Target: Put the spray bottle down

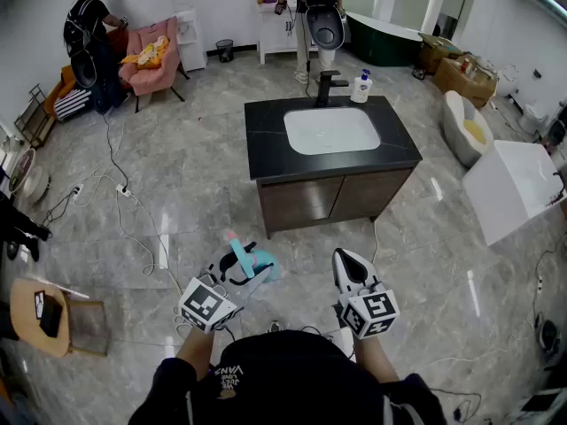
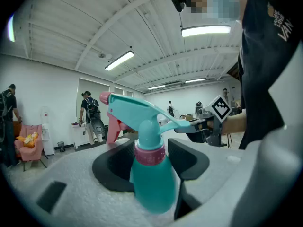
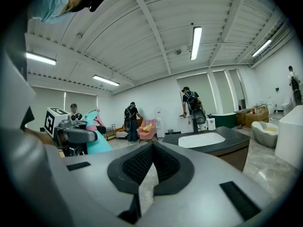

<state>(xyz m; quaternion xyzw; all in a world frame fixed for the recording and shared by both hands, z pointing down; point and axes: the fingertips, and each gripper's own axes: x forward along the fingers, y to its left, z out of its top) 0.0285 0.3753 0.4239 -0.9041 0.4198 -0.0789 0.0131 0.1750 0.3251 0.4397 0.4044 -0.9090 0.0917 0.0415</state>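
I hold a teal spray bottle (image 1: 245, 260) with a pink collar and nozzle in my left gripper (image 1: 239, 270), low over the marble floor in front of me. In the left gripper view the black pads close on the body of the spray bottle (image 2: 149, 178) just under its collar, and the trigger head points left. My right gripper (image 1: 347, 262) hangs beside it to the right, its fingers together with nothing between them. In the right gripper view the spray bottle (image 3: 93, 141) shows at the left, beyond the right gripper (image 3: 149, 167).
A vanity with a black countertop (image 1: 266, 140), a white basin, a black faucet (image 1: 326, 87) and a soap bottle (image 1: 361, 87) stands ahead. Cables (image 1: 133, 224) trail over the floor at left. A small round wooden table (image 1: 27, 321) is at the near left, white fixtures (image 1: 518, 189) at right. People stand at the back.
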